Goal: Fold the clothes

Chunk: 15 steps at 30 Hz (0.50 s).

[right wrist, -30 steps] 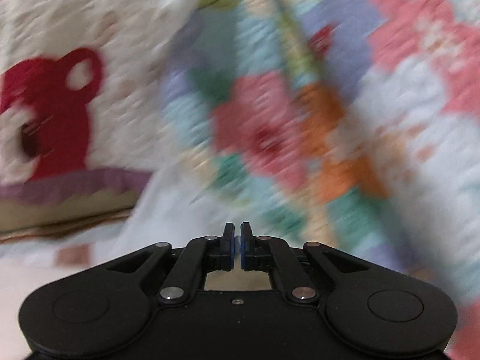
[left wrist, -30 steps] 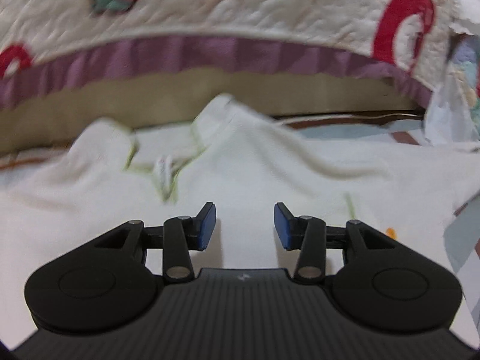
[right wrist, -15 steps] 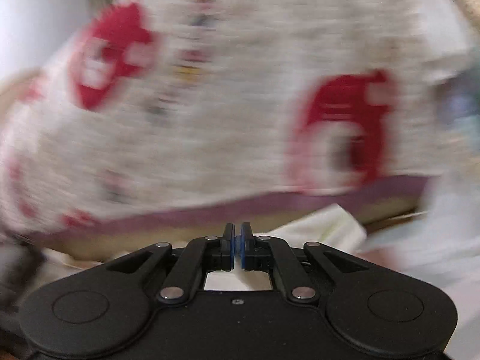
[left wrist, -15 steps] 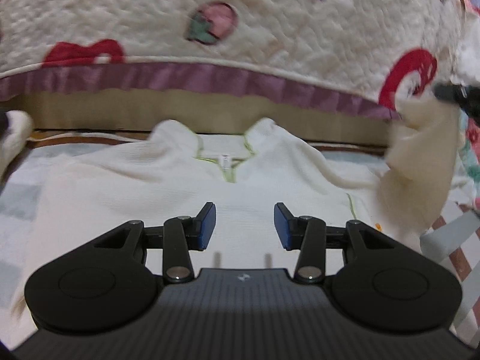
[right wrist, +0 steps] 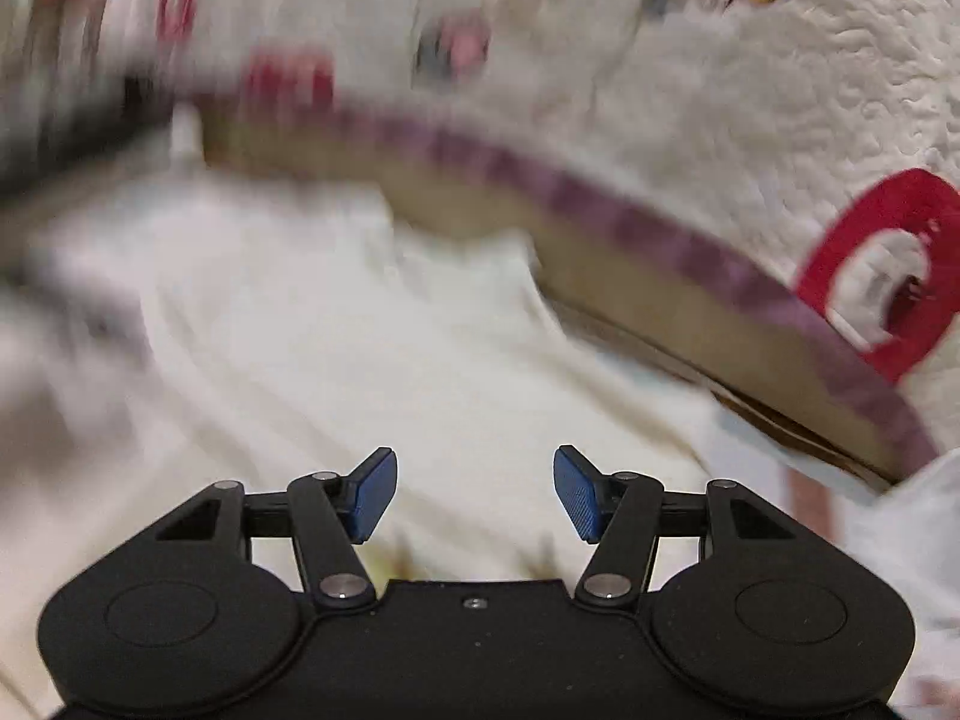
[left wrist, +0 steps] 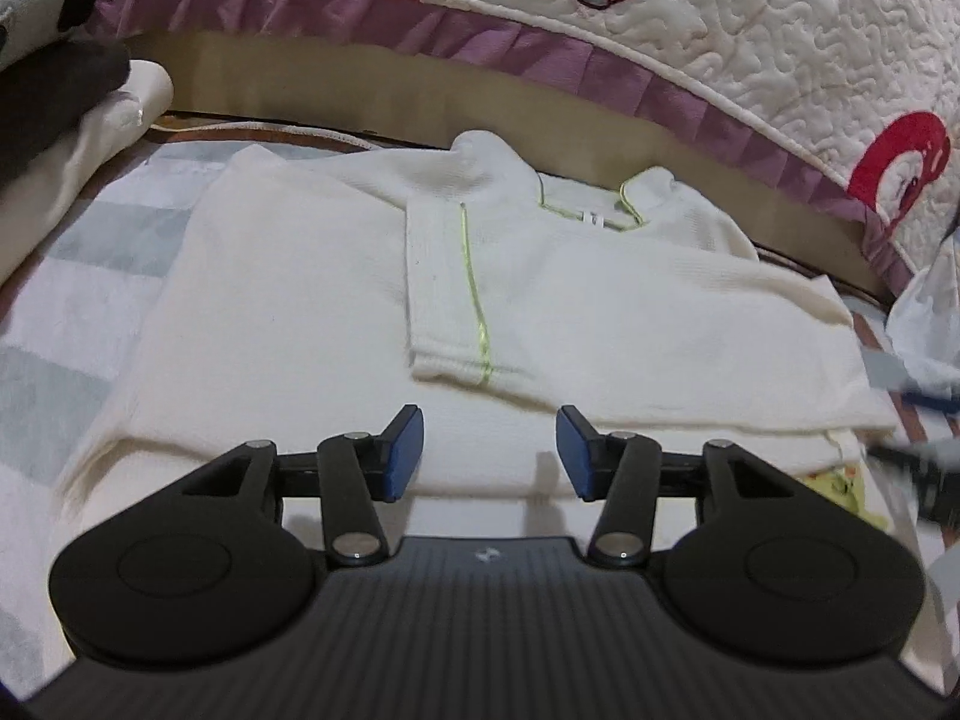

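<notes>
A cream-white garment (left wrist: 288, 312) with lime-green piping lies flat on the bed, collar toward the far side. One sleeve (left wrist: 450, 294) is folded across its chest. My left gripper (left wrist: 489, 453) hovers over the garment's near hem, its jaws opening with nothing between them. In the right wrist view the same white garment (right wrist: 372, 360) is blurred by motion. My right gripper (right wrist: 474, 492) is above it, jaws opening wide and empty. A blurred dark bit of the right gripper shows at the left wrist view's right edge.
A quilted cream cover (left wrist: 720, 30) with red and strawberry patches and a purple frill (left wrist: 540, 54) rises behind the garment. Grey and white folded cloths (left wrist: 54, 114) sit at the far left. A pale striped sheet (left wrist: 54, 276) lies underneath. More fabric (left wrist: 924, 324) bunches at the right.
The right gripper swung across with the sleeve, then opened and let it go; the sleeve now lies folded over the chest. The left gripper shifted sideways along the garment and widened slightly.
</notes>
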Motion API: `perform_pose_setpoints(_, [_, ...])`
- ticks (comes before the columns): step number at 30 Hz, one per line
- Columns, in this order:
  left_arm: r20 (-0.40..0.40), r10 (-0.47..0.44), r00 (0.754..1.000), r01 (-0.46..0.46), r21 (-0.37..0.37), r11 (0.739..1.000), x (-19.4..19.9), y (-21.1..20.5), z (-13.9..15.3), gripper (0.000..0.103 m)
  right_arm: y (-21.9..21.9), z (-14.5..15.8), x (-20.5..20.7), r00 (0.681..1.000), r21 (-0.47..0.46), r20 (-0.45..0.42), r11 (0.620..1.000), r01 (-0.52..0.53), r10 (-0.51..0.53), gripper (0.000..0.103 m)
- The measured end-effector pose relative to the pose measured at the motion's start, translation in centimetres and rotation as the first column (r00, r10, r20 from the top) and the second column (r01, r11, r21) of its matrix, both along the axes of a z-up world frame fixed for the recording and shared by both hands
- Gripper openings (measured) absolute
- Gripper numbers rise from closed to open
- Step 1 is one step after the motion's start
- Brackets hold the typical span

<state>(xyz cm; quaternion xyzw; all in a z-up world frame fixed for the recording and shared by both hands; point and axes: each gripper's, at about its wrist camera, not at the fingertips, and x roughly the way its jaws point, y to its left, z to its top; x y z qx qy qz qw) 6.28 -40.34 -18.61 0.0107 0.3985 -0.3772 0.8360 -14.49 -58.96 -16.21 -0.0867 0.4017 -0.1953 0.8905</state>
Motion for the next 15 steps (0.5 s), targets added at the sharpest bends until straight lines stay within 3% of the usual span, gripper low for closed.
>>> perform_pose_setpoints(2, [0.007,0.036,0.999,-0.036,0.005,0.999,0.5,-0.6,-0.1,0.05,-1.3,-0.8,-1.9,0.998,0.005,-0.022,0.998,0.06,-0.06,0.062])
perform_pose_setpoints(5, [0.03,0.143,0.989,-0.144,0.033,0.989,1.5,-1.4,-0.1,0.05,-3.4,-1.0,-3.7,0.988,0.116,0.005,0.981,0.153,-0.155,0.063])
perform_pose_setpoints(8, [-0.019,0.158,0.987,-0.157,0.01,0.987,2.9,-2.0,-0.5,0.05,-4.9,-1.5,-4.9,0.972,0.184,0.029,0.957,0.223,-0.232,0.063])
perform_pose_setpoints(12, [-0.037,0.142,0.989,-0.14,0.046,0.989,3.7,-3.6,-1.6,0.053,-6.7,-2.5,-5.2,0.951,0.223,0.041,0.93,0.291,-0.307,0.063])
perform_pose_setpoints(13, [-0.013,0.131,0.991,-0.13,0.056,0.99,3.5,-4.0,-1.6,0.049,-7.1,-2.8,-5.0,0.949,0.226,0.046,0.929,0.293,-0.311,0.063])
perform_pose_setpoints(14, [0.012,0.12,0.993,-0.121,0.067,0.99,3.4,-4.3,-1.7,0.011,-7.4,-3.0,-4.8,0.948,0.227,0.052,0.929,0.294,-0.313,0.063])
perform_pose_setpoints(15, [0.043,0.112,0.993,-0.113,0.045,0.993,2.9,-4.3,-1.2,0.006,-7.7,-3.3,-4.6,0.948,0.229,0.058,0.928,0.294,-0.314,0.063])
